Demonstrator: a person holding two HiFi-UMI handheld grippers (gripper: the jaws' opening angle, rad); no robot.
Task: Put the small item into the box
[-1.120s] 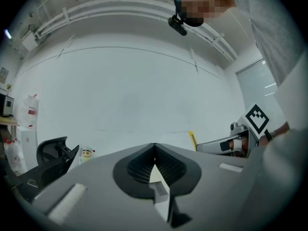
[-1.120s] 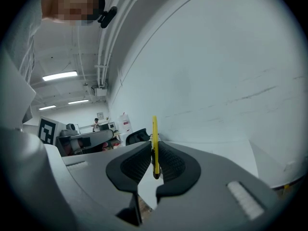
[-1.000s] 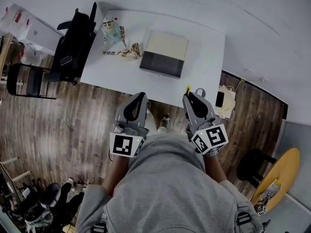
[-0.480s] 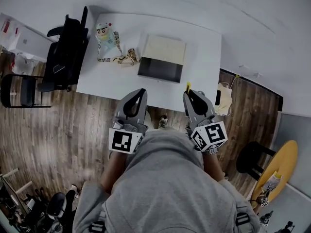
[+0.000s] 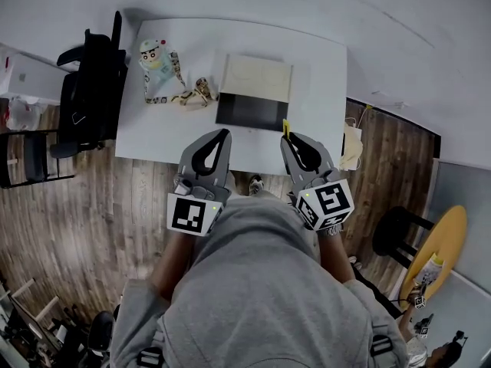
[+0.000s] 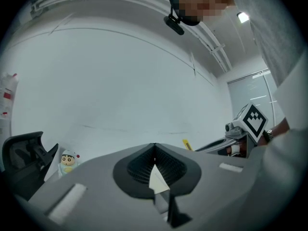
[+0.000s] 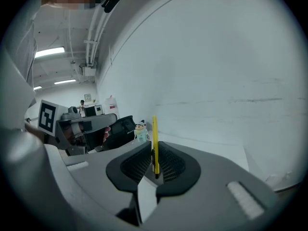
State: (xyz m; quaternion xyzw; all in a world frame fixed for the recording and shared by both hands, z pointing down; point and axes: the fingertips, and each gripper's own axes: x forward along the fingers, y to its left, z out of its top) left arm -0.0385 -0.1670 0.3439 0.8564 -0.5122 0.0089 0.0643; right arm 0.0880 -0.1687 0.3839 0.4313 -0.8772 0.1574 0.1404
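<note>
The right gripper (image 5: 288,135) is pinching the small yellow stick (image 7: 154,138) in its fingers near the open box (image 5: 252,112) on the desk (image 5: 322,67), the left gripper (image 5: 217,136) is pressing its empty fingers together, and dropping the stick in is waiting.

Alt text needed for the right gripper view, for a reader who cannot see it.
The right tool is shut on a thin yellow strip that stands upright between its jaws. Beyond are a white table, a cartoon figurine and a black chair; the left tool shows at left.
</note>
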